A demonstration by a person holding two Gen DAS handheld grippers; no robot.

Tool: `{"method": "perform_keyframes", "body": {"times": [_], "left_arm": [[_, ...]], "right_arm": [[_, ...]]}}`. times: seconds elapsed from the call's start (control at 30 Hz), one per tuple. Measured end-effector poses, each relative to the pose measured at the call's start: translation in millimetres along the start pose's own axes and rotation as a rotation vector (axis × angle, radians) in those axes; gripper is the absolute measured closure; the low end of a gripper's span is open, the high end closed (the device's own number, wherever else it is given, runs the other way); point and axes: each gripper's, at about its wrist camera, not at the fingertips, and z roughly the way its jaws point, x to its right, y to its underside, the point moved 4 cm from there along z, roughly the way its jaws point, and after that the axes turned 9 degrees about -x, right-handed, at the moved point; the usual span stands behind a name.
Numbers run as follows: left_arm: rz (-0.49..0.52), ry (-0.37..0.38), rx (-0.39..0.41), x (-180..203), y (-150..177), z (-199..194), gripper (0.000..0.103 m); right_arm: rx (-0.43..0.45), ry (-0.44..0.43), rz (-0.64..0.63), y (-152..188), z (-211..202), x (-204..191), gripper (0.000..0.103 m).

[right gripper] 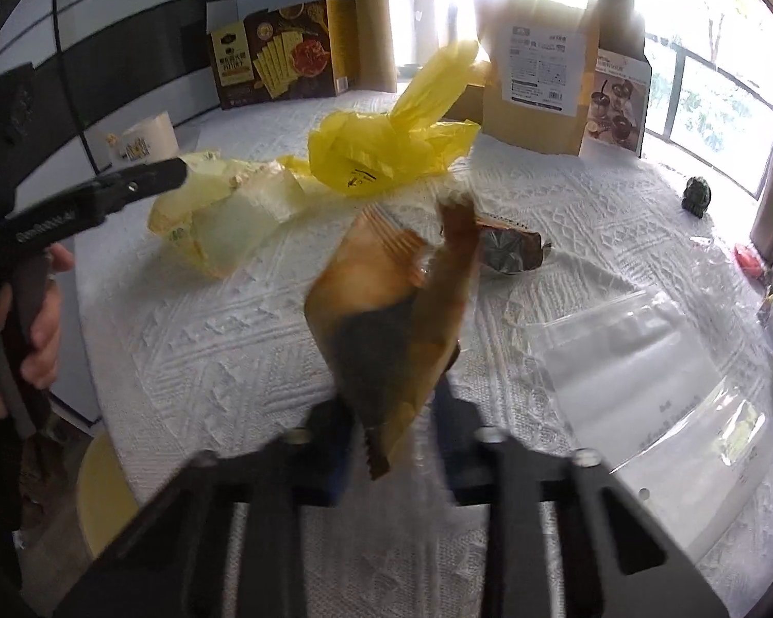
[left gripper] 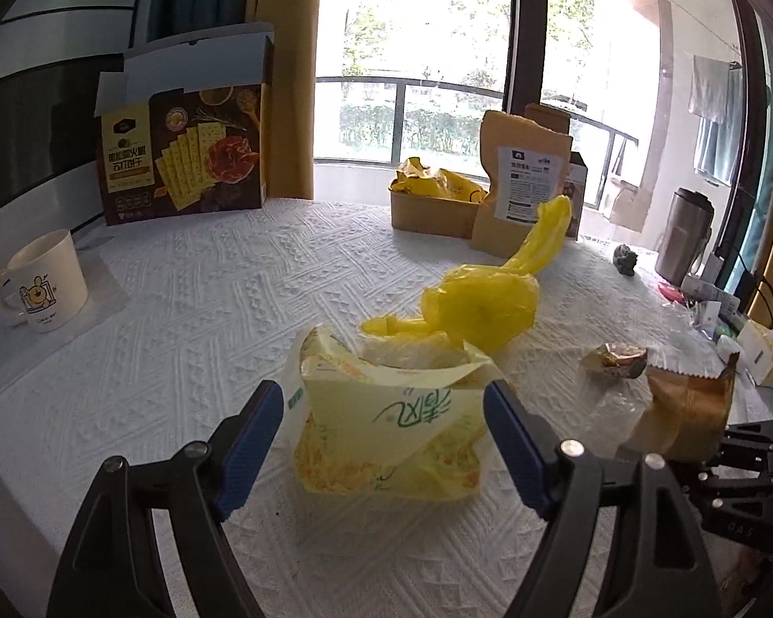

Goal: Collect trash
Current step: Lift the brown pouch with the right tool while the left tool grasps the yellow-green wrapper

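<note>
Right wrist view: right claw (right gripper: 391,458) grips a brown wrapper (right gripper: 391,319); left claw (left gripper: 381,438) spreads wide around a tissue pack (left gripper: 386,427).

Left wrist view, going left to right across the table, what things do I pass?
Mug → cracker box → tissue pack between the open left tongs → yellow bag → crumpled wrapper → brown packet → steel tumbler.

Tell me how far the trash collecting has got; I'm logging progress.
Nothing looks bagged yet. The right gripper holds an orange snack wrapper; the open left gripper straddles a yellow tissue packet. The yellow plastic bag and crumpled foil wrapper remain.
</note>
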Motion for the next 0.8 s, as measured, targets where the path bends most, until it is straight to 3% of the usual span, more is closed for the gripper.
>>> {"method": "perform_keyframes", "body": {"times": [0.17,0.5,0.8], "left_arm": [[0.016,0.001,-0.023,4,4,4,0.022],[0.018,0.022,-0.076,8,0,28,0.021],[0.027,-0.005,-0.119,7,-1,43,0.021]], "right_arm": [[0.026,-0.083,0.021,2,-7,4,0.093],[0.077,-0.101,0.018,7,-36,13,0.093],[0.109,-0.096,0.015,10,-53,21,0.093]]}}
